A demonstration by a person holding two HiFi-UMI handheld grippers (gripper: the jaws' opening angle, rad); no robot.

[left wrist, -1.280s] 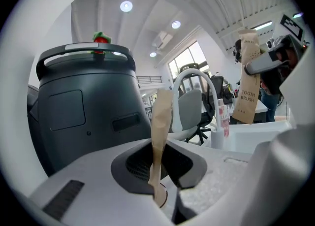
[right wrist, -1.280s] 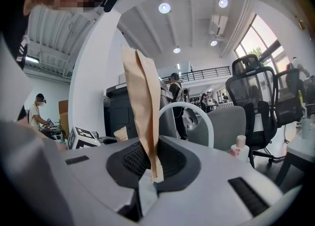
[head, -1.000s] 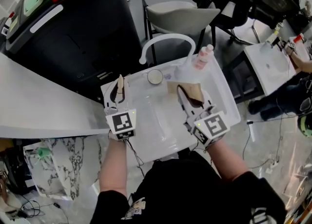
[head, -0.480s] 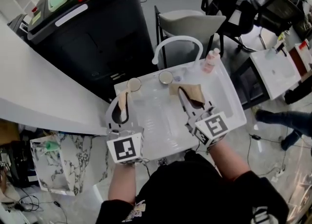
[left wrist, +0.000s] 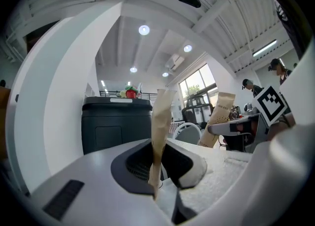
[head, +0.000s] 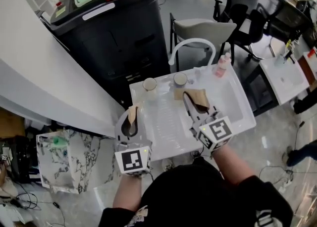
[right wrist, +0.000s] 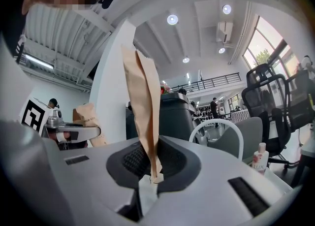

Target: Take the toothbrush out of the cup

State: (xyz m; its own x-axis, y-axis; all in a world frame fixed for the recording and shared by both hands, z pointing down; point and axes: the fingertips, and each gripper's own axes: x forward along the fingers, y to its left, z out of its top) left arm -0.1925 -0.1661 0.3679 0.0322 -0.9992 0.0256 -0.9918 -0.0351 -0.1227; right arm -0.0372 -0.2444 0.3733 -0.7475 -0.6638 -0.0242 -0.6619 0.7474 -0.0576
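Observation:
My left gripper hangs over the sink's front left corner, shut on a narrow brown paper packet that stands up from its pads. My right gripper is over the basin's middle, shut on a wider brown paper packet. Two round cups stand on the sink's back rim, beyond both grippers. I cannot make out a toothbrush in either cup. Each gripper shows in the other's view, holding its packet up.
The white sink has an arched faucet at the back and a pink bottle at its back right corner. A black cabinet stands behind, a grey chair beside it, and a white counter to the left.
My left gripper has drawn back from the sink's back left rim to the front left corner with its packet, uncovering a second cup. The right gripper has pulled back slightly with its packet.

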